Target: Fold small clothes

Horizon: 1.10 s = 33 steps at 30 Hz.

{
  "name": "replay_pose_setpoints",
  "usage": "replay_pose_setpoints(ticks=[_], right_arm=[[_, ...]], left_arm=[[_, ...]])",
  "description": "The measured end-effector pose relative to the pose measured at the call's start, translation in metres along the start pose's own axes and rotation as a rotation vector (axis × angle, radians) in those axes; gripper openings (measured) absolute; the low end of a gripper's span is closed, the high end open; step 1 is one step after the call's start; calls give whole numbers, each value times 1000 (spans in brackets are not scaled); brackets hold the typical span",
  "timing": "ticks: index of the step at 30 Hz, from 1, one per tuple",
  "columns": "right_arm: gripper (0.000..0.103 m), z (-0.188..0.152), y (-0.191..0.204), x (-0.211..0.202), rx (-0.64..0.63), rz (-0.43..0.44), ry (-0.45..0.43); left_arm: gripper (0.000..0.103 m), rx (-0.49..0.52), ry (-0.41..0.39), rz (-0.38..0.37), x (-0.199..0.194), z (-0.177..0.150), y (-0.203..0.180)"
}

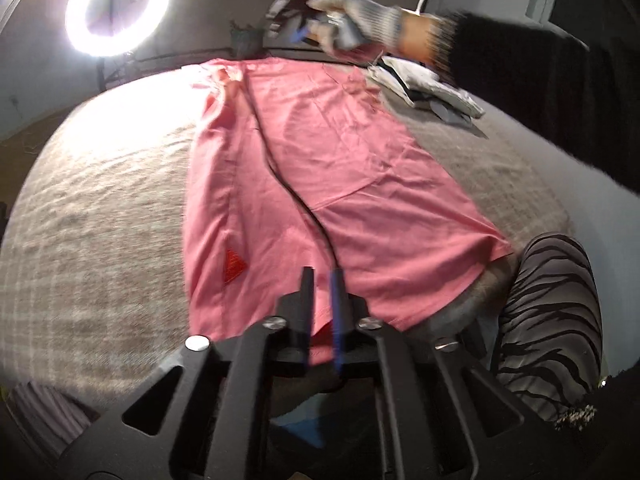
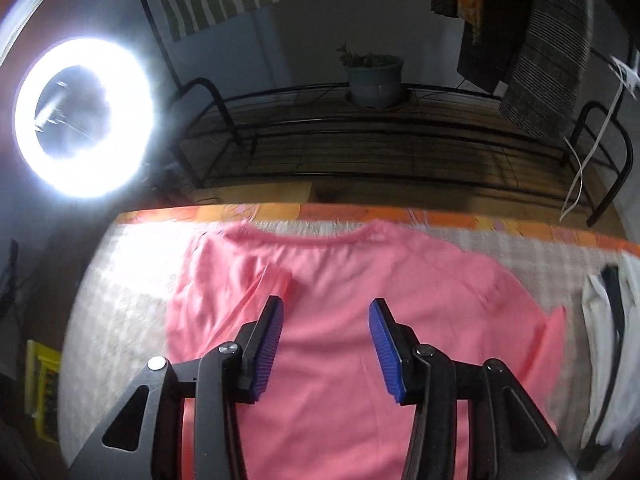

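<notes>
A pink T-shirt (image 1: pixel 320 160) lies flat on the grey checked blanket (image 1: pixel 100 200), with a fold edge running down its length and a red triangle label (image 1: pixel 234 266) near the hem. My left gripper (image 1: pixel 322 278) hovers at the near hem, its fingers a narrow gap apart with only pink cloth seen behind them. In the right wrist view the T-shirt (image 2: pixel 360 280) has its collar at the far side and a sleeve (image 2: pixel 276 276) folded inward. My right gripper (image 2: pixel 326 312) stands open above the chest, nothing between its blue pads (image 2: pixel 382 344). A gloved hand (image 1: pixel 352 16) holds it.
A stack of folded white and dark clothes (image 1: pixel 424 88) (image 2: pixel 612 340) lies to the right of the shirt. A ring light (image 1: pixel 118 8) (image 2: pixel 80 116) glares at the left. Behind the bed stands a metal rack (image 2: pixel 360 140) with a potted plant (image 2: pixel 374 80). A zebra-patterned leg (image 1: pixel 552 320) is near right.
</notes>
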State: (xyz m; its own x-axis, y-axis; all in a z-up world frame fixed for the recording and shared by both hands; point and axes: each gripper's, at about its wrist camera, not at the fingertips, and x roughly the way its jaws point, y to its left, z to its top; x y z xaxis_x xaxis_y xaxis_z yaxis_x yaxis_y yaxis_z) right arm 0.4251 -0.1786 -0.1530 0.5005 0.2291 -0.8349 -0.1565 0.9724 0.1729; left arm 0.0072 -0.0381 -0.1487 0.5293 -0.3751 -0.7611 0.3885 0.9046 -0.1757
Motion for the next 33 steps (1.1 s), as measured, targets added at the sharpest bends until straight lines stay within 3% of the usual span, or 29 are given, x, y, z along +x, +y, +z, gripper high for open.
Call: replay_pose_setpoints(ticks=[2, 6, 12, 13, 14, 15, 18, 23, 29, 31, 32, 33], right_arm=[[47, -21, -5, -25, 0, 43, -6], [47, -70, 5, -67, -51, 105, -8], [47, -162, 3, -117, -74, 172, 35], [47, -172, 1, -124, -76, 175, 37], [47, -181, 2, -129, -75, 174, 36], [47, -193, 0, -138, -73, 172, 34], [47, -215, -11, -157, -67, 167, 29], [47, -229, -12, -179, -92, 136, 2], [47, -213, 8, -170, -111, 174, -12], [47, -208, 18, -161, -117, 189, -8], [47, -206, 23, -156, -115, 200, -5], [47, -205, 27, -152, -112, 210, -4]], left_arm=[[31, -32, -8, 21, -4, -6, 11], [31, -66, 27, 59, 10, -11, 25], [31, -32, 72, 63, 45, -17, 19], [29, -30, 76, 72, 50, -18, 18], [13, -27, 79, 82, 54, -19, 17], [4, -22, 78, 98, 56, -20, 16], [0, -26, 46, 90, 50, -20, 12], [0, -9, -2, 54, 28, -20, -8], [0, -25, -42, 58, 13, -23, -18], [12, -62, -22, 52, 14, -25, -10], [27, -75, -19, 58, 16, -26, -5], [30, -79, -19, 61, 18, -26, -3]])
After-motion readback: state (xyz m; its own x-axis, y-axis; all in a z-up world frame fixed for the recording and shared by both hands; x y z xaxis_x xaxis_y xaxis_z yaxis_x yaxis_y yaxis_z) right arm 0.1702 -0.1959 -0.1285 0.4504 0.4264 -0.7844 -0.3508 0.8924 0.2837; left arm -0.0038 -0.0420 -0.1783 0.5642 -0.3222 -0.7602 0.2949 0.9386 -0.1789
